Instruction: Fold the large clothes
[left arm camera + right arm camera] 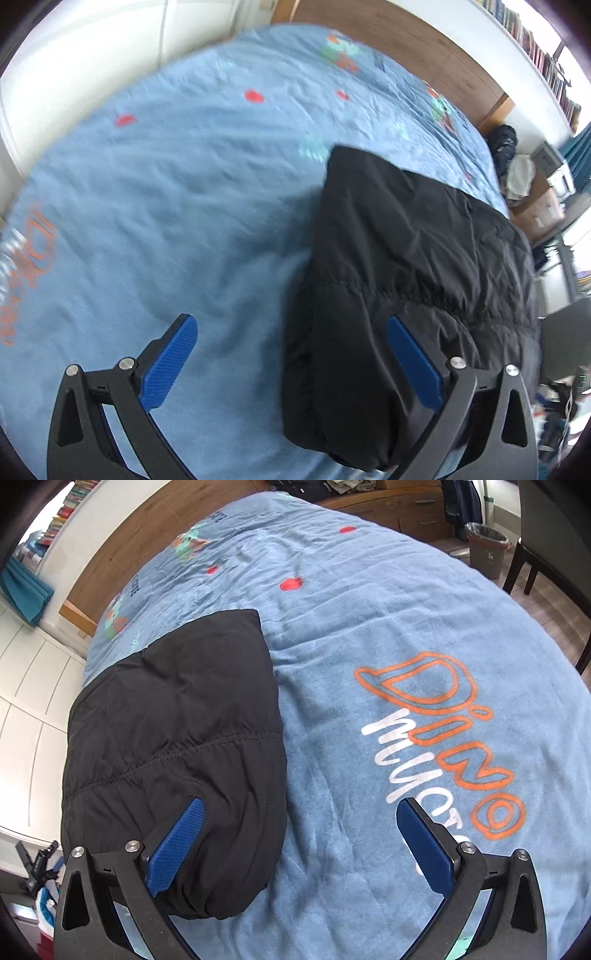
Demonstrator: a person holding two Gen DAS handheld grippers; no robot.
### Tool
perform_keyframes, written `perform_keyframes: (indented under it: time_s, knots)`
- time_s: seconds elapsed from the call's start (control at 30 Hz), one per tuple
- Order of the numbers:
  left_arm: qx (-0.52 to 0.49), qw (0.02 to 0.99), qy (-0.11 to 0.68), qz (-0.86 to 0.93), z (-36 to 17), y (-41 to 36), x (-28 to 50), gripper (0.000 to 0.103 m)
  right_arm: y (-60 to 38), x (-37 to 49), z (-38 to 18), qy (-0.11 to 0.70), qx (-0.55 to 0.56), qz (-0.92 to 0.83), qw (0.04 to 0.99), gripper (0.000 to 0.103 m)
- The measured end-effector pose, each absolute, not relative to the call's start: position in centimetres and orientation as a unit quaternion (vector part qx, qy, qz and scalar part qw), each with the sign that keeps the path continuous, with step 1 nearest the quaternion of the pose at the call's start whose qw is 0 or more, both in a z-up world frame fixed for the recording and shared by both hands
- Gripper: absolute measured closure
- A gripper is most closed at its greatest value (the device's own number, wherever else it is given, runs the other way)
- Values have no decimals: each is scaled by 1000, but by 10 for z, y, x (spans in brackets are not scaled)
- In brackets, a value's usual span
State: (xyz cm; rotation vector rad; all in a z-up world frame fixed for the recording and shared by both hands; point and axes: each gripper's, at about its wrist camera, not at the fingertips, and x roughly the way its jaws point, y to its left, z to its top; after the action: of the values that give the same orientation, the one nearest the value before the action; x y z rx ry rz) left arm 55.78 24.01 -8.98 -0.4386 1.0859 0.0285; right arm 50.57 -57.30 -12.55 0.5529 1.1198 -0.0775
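A black puffy jacket [406, 266] lies folded in a thick bundle on the blue bed cover [166, 206]. In the left wrist view my left gripper [291, 332] is open, hovering over the jacket's near left edge, with its right finger over the black fabric. In the right wrist view the jacket [177, 746] lies at the left. My right gripper [301, 816] is open over the jacket's near right edge, with its left finger above the fabric and its right finger over the bed cover [369, 627]. Neither gripper holds anything.
The bed cover carries orange and white lettering [443, 746]. A wooden headboard [424, 48] and bookshelves [535, 55] stand behind. A bin [487, 550] and a dark chair [546, 554] stand by the bed. Boxes and clutter [535, 195] sit beside the bed.
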Motion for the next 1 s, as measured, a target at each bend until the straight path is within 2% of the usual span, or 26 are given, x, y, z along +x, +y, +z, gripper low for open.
perform_keyframes:
  time_s: [0.23,0.53,1.0]
  knots:
    - [-296,793,531,-48,-120,244,570,0,-565,527,-140,531,301,12,792,1]
    - [-376,753,530,-102,-159,249,617,0,-568,566,-189,524,401,73,748,1]
    - [-457,697,517,-195,-220,242,656,0,-533,624,-229,525,409,207,717,1]
